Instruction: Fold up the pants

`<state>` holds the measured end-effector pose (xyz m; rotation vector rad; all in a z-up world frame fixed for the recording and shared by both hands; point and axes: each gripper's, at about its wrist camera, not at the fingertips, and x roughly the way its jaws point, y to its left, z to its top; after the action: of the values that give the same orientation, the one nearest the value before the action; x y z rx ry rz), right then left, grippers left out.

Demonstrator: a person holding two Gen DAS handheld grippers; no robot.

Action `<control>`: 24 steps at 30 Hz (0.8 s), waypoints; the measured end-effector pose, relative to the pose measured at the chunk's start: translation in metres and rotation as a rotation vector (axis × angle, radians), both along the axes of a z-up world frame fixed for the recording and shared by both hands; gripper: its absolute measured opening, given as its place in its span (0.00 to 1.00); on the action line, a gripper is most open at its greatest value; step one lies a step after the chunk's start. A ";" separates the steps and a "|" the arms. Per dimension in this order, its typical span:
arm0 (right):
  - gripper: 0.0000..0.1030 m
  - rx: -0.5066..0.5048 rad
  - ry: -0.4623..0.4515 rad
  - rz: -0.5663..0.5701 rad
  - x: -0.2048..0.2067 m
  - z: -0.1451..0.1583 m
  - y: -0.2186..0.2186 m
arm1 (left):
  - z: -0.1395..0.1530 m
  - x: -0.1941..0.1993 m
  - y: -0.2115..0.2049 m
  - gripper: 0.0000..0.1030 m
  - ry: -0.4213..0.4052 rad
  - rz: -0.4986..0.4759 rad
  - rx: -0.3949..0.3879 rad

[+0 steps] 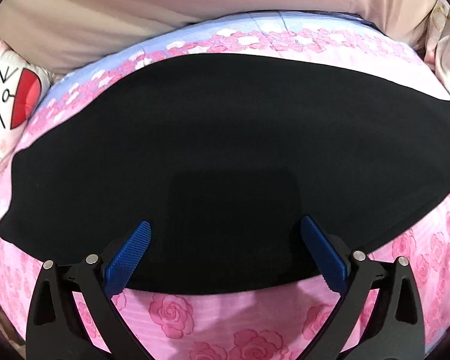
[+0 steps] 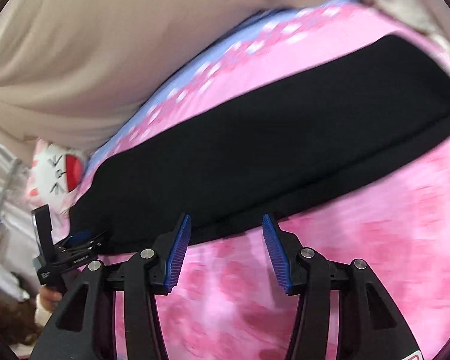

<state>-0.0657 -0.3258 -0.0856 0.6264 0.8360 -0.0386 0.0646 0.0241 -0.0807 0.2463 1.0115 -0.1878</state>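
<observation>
My left gripper (image 1: 225, 228) is spread wide, hanging over the near edge of the black pants (image 1: 225, 150), and my right gripper (image 2: 226, 225) stands half spread and empty just short of that same edge. The pants lie flat along the pink rose bedsheet (image 1: 255, 315), already doubled lengthwise, I judge. To fold well, I should pinch both layers at that edge, lift together and keep the hem lines matched.
</observation>
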 end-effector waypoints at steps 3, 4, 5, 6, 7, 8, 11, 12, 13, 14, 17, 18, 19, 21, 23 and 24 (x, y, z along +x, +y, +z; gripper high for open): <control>0.49 0.034 -0.019 0.027 0.020 -0.006 0.013 | 0.000 0.001 0.004 0.95 0.023 -0.008 -0.023; 0.49 0.050 -0.025 0.035 0.027 -0.005 0.016 | -0.001 0.000 0.004 0.95 0.024 -0.010 -0.024; 0.49 0.061 -0.033 0.040 0.030 -0.005 0.018 | -0.001 -0.001 0.005 0.95 0.022 -0.011 -0.021; 0.45 0.070 -0.047 0.054 0.037 -0.005 0.023 | -0.002 -0.002 0.004 0.95 0.019 -0.015 -0.015; 0.24 0.049 -0.052 0.055 0.042 -0.006 0.026 | -0.002 -0.002 0.004 0.96 0.019 -0.017 -0.011; 0.10 0.005 -0.043 0.043 0.044 -0.006 0.028 | -0.002 -0.003 0.005 0.96 0.019 -0.021 -0.009; 0.05 0.014 -0.037 0.045 0.028 0.000 0.027 | 0.000 -0.008 0.010 0.96 0.039 -0.057 0.006; 0.05 0.000 -0.031 0.051 0.023 0.003 0.028 | -0.001 -0.009 0.012 0.96 0.045 -0.069 0.006; 0.05 -0.011 -0.025 0.059 0.016 0.005 0.029 | -0.001 -0.011 0.014 0.96 0.051 -0.082 0.003; 0.05 -0.006 -0.015 0.061 0.011 0.001 0.030 | 0.000 -0.014 0.016 0.96 0.058 -0.093 0.000; 0.08 0.014 0.013 0.060 0.017 -0.015 0.028 | 0.017 -0.020 0.012 0.95 0.039 -0.124 -0.012; 0.16 0.036 0.017 0.064 0.016 -0.013 0.025 | 0.027 -0.022 0.006 0.95 0.010 -0.138 -0.029; 0.27 0.040 0.025 0.063 0.015 -0.009 0.022 | 0.037 -0.024 -0.001 0.95 -0.023 -0.152 -0.046; 0.38 -0.040 0.027 0.029 0.004 0.006 0.014 | 0.053 -0.025 -0.015 0.95 -0.082 -0.179 -0.067; 0.38 -0.120 0.023 -0.020 -0.010 0.021 -0.002 | 0.056 -0.019 -0.032 0.95 -0.123 -0.168 -0.040; 0.38 -0.146 0.013 -0.066 -0.021 0.030 -0.017 | 0.054 -0.016 -0.038 0.95 -0.129 -0.165 -0.027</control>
<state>-0.0863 -0.3430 -0.0553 0.5164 0.8173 -0.1623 0.0484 -0.0138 -0.0263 0.3134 0.8605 -0.3311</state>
